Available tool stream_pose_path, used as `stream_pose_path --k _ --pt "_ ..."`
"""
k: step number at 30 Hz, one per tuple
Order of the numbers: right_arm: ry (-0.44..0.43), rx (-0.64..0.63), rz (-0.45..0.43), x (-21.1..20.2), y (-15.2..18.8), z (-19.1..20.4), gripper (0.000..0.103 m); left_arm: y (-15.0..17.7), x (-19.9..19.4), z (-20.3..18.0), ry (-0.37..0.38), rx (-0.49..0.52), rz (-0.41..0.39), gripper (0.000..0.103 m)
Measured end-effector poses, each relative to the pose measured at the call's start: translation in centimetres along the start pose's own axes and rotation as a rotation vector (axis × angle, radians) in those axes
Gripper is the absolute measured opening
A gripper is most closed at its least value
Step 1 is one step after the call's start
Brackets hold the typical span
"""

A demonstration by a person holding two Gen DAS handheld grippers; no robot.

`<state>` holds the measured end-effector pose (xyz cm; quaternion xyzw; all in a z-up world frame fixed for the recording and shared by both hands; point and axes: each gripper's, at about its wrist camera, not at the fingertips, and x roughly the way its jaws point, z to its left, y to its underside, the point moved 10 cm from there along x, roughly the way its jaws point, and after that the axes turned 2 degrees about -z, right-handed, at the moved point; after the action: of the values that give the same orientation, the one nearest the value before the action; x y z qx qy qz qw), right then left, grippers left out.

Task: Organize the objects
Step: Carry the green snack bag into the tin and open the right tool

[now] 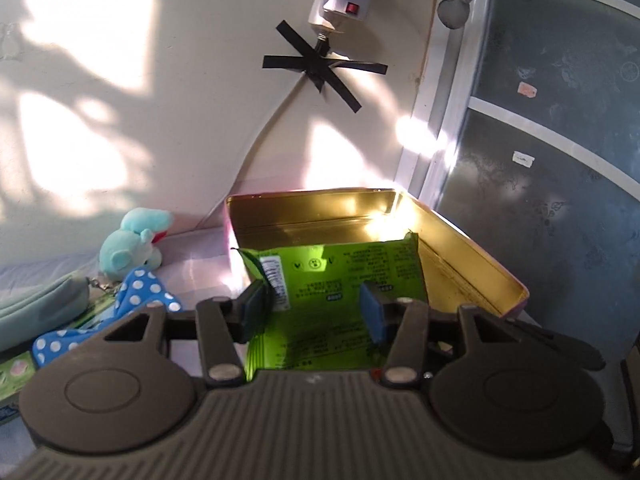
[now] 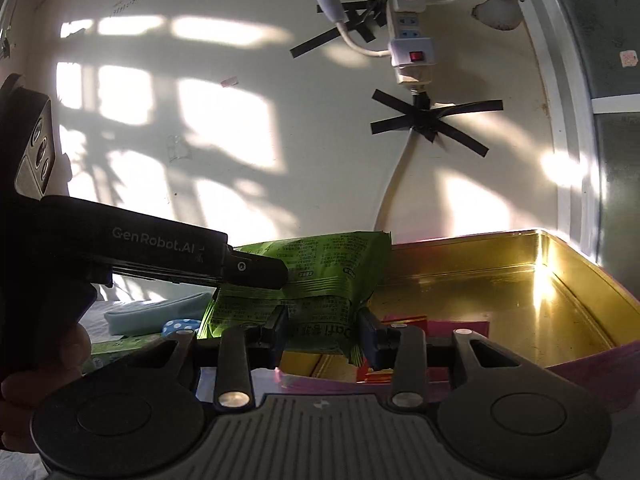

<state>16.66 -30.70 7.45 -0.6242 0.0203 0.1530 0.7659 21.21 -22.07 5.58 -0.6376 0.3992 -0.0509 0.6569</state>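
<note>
In the left wrist view my left gripper (image 1: 314, 310) is shut on a green snack packet (image 1: 340, 276), held over the near end of an open tin (image 1: 472, 248) that is gold inside. In the right wrist view my right gripper (image 2: 324, 332) is shut on a second green packet (image 2: 320, 312) at the tin's (image 2: 560, 280) left end. The left gripper (image 2: 256, 272) reaches in from the left just above it, with its packet (image 2: 332, 252) hanging beside mine. Red and pink flat items (image 2: 460, 326) lie on the tin's floor.
A light blue plush toy (image 1: 136, 240), a blue polka-dot cloth (image 1: 136, 296) and a teal pouch (image 1: 36, 304) lie left of the tin. Behind it is a wall with a power strip (image 1: 340, 0) and taped cable. A glass door (image 1: 560, 160) stands at the right.
</note>
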Motion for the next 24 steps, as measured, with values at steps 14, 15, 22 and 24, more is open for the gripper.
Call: stream_pose_path --k 14,15,22,24 --pt "0.145 0.046 -0.059 1.9 -0.3 -6.1 0.057 0.3 3.6 -0.1 -0.120 0.007 0.041 0.065" --pt "0.148 0.043 -0.064 1.7 -0.4 -6.0 0.057 0.3 3.1 -0.1 -0.126 0.007 0.032 0.065" --pt "0.168 0.068 -0.082 -0.8 -0.1 -5.3 0.057 0.9 -0.2 0.4 -0.213 0.029 0.011 0.067" --pt "0.172 0.070 -0.077 -1.6 0.2 -5.0 0.057 1.2 -1.0 0.6 -0.247 0.038 0.009 0.067"
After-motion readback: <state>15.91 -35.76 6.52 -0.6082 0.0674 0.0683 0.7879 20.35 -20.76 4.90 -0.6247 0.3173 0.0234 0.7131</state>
